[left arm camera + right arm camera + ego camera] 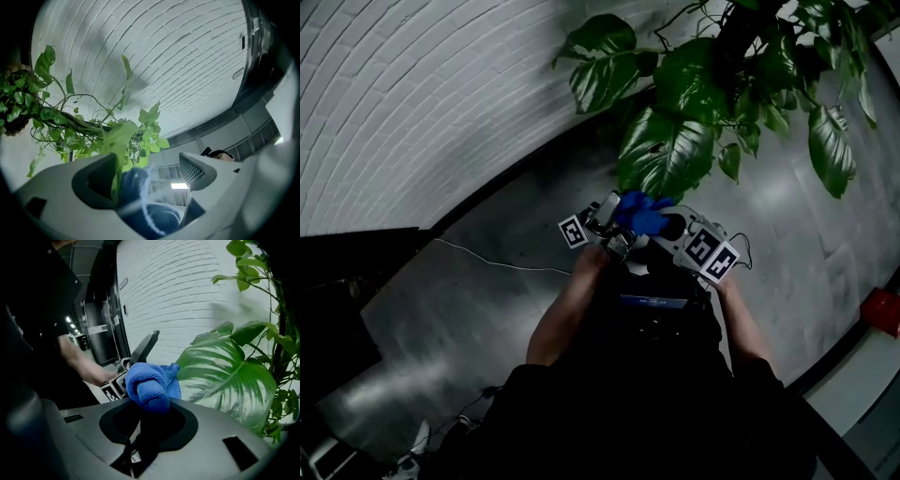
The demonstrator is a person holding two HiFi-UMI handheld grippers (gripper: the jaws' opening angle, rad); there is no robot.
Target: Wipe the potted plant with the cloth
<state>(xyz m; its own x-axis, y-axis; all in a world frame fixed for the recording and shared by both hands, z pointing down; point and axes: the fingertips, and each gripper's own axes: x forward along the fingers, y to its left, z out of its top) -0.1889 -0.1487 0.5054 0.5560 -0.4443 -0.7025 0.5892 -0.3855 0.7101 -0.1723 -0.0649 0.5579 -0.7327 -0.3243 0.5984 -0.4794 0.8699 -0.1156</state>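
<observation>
R tongs (149,405) clamped on blue cloth (151,380), right by a big leaf (229,373) of the potted plant (722,75). L tongs (150,180) apart, w/ that leaf & the cloth between them. Small wall sign (238,73) too tiny to read

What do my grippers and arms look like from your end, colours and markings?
The left gripper and right gripper have pale grey moulded shells with black recesses. Each carries a white cube with black square markers. The sleeves are black and short.
</observation>
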